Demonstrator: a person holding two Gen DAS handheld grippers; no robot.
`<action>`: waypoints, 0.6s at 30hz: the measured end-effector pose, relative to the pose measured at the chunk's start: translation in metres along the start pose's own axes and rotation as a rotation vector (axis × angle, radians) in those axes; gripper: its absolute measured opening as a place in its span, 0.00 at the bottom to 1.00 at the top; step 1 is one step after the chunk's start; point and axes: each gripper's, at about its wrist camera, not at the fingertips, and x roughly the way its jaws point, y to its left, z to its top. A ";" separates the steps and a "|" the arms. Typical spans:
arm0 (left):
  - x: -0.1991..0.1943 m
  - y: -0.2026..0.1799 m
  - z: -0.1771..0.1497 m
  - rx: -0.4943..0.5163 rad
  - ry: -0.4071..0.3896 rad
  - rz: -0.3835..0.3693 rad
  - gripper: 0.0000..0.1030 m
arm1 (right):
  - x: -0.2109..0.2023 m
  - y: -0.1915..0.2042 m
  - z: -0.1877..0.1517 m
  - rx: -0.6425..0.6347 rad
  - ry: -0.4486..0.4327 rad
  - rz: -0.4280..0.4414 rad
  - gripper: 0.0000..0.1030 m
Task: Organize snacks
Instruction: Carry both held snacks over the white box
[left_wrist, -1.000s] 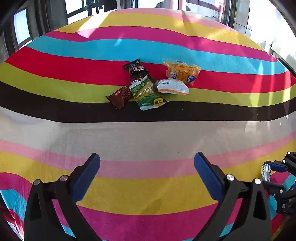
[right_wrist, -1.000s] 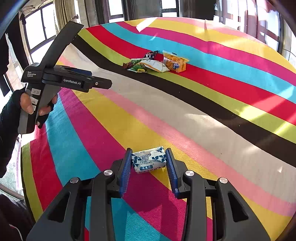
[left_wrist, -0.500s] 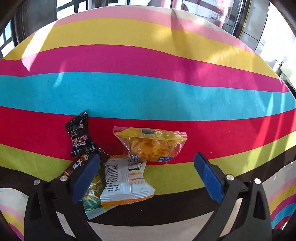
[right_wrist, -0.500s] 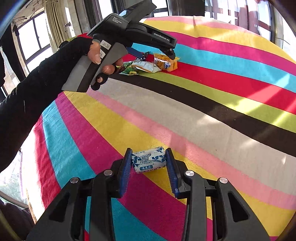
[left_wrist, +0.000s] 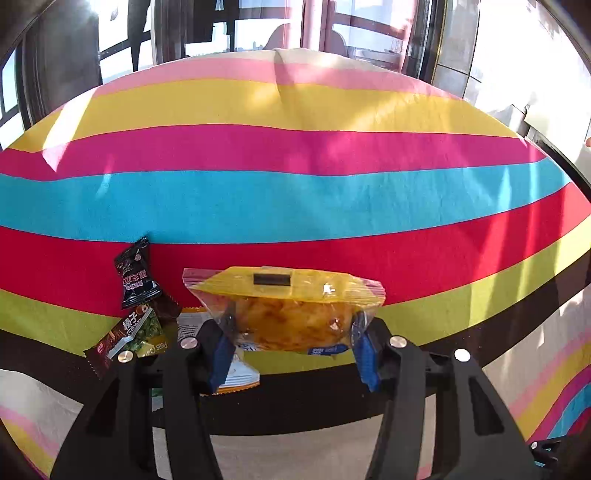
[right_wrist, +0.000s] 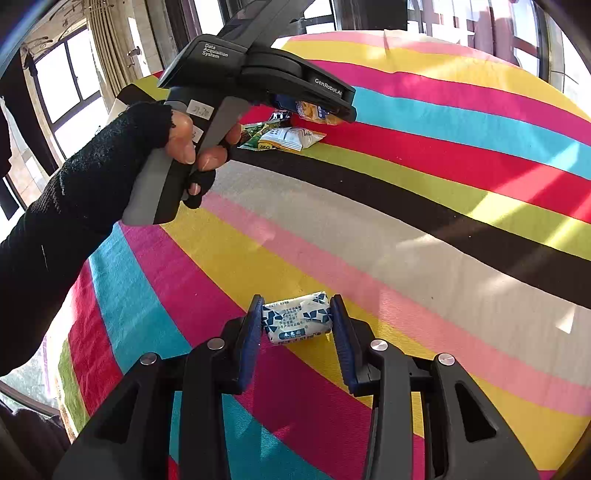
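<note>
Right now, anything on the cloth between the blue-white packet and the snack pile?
Nothing: in the right wrist view only bare striped cloth lies between the blue-white packet and the snack pile.

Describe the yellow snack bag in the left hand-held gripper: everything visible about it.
The yellow snack bag is a clear, glossy plastic pouch with a yellow top band bearing a small dark rectangle, pink-tinted sealed corners, and a blue label low on the front. Orange-yellow crispy pieces fill it. The left hand-held gripper is shut on its lower sides, blue pads pressing the film inward. It sits upright over the striped cloth, next to the white-and-orange packet; whether they touch is unclear.
</note>
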 end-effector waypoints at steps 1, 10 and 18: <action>-0.011 -0.002 -0.006 0.009 -0.001 -0.007 0.53 | 0.001 0.001 0.001 -0.002 0.000 -0.001 0.36; -0.080 0.002 -0.079 0.016 0.017 -0.032 0.53 | -0.001 0.000 -0.001 0.011 -0.010 -0.015 0.36; -0.130 0.020 -0.133 0.019 0.012 -0.024 0.54 | -0.015 0.015 -0.003 0.051 -0.035 -0.011 0.36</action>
